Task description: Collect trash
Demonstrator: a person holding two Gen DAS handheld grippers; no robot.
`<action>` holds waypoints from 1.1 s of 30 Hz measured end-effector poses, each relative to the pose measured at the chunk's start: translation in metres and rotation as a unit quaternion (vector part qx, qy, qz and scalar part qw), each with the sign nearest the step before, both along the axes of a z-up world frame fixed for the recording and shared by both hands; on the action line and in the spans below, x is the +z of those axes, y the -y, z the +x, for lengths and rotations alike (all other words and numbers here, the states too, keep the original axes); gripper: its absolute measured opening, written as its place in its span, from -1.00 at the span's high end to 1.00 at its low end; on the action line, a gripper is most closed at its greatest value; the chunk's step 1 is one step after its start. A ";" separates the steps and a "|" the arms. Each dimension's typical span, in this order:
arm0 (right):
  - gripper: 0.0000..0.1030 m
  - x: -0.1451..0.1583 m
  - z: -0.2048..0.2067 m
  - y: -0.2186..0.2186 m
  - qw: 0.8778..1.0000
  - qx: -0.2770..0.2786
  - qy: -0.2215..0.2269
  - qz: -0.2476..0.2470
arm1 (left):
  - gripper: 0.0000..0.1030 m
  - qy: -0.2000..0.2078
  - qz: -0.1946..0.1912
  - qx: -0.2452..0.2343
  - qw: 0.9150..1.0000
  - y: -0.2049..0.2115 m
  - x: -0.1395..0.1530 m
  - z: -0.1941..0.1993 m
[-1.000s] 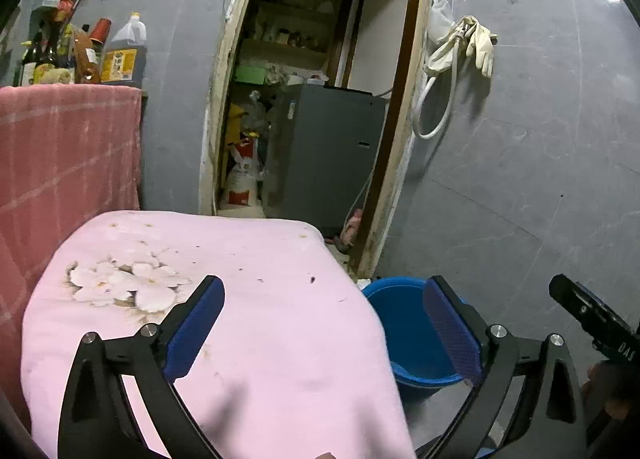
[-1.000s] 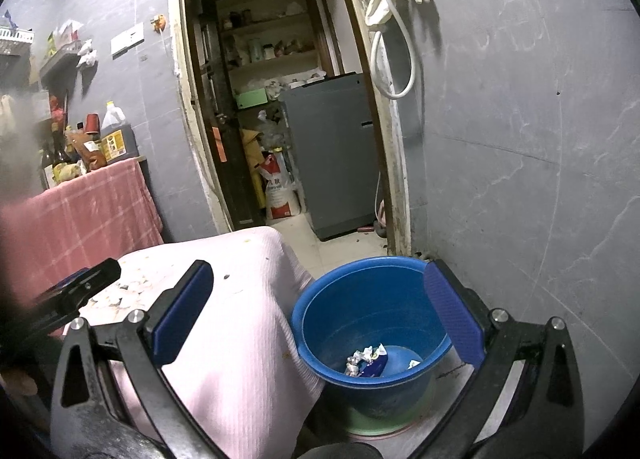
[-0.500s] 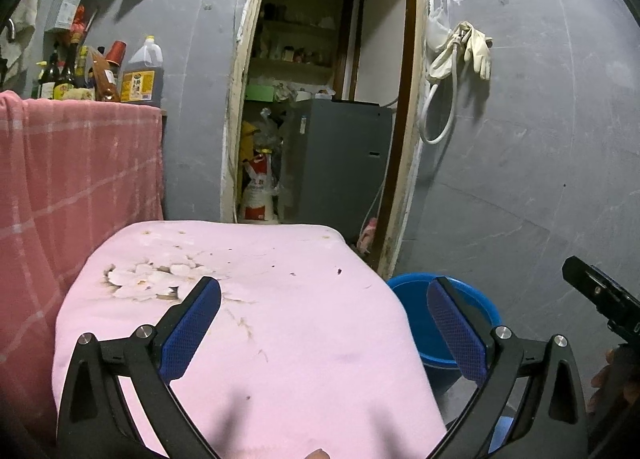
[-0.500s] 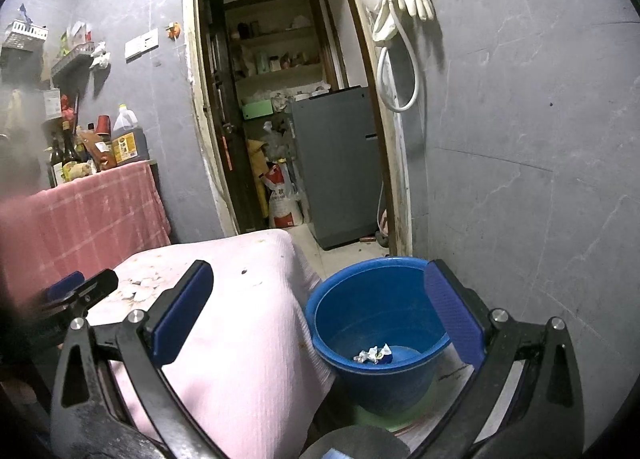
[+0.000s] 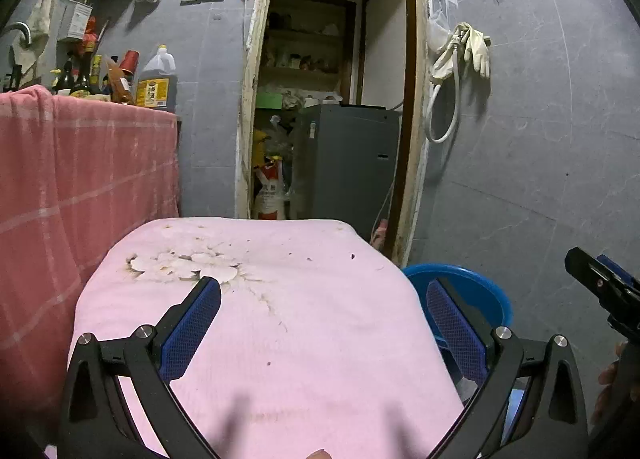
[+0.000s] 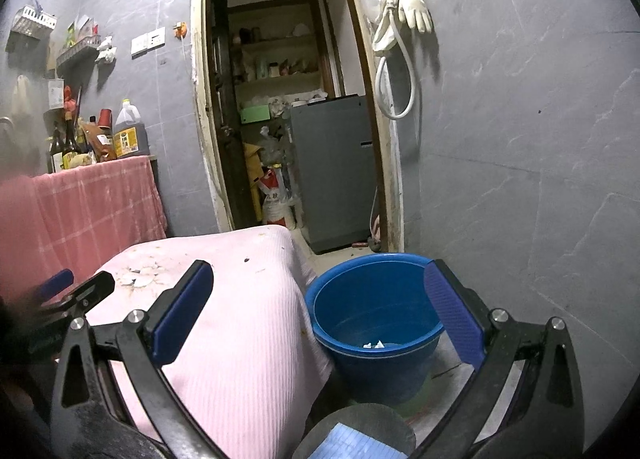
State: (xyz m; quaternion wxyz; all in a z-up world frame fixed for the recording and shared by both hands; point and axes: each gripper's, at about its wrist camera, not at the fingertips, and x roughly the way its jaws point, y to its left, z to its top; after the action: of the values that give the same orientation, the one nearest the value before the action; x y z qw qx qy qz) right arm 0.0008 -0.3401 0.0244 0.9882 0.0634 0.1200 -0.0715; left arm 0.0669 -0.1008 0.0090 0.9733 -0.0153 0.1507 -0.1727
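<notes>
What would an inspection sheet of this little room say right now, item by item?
Surface: pink cloth, stained, scattered with pale scraps.
Job's things: blue bucket on the floor beside the cloth, crumpled trash at its bottom.
Clutter: bottles on the pink-draped counter.
Grippers: left gripper open, empty; right gripper open, empty.
Cables: white hose looped on the wall.
Surroundings: grey tiled walls, open doorway, gloves hanging.

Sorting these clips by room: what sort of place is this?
Probably a home kitchen or utility corner: oil and sauce bottles on a cloth-draped counter, rubber gloves hung by the doorway, and a pantry-like storeroom behind.
</notes>
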 end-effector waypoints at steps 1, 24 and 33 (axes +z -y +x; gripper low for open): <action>-1.00 -0.002 -0.001 -0.002 1.000 0.000 0.001 -0.004 | -0.97 0.001 0.001 0.001 1.000 0.000 -0.001 -0.002; -1.00 -0.035 -0.007 -0.024 1.000 -0.012 -0.002 -0.028 | -0.97 -0.009 0.003 0.026 1.000 -0.018 -0.033 -0.018; -1.00 -0.041 -0.010 -0.027 0.999 -0.024 0.006 -0.035 | -0.97 -0.012 0.001 0.030 0.999 -0.017 -0.041 -0.019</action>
State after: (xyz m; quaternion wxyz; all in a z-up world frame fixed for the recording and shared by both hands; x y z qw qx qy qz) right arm -0.0091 -0.3135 -0.0165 0.9885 0.0323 0.1101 -0.0987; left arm 0.0481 -0.0840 -0.0315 0.9762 -0.0212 0.1618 -0.1430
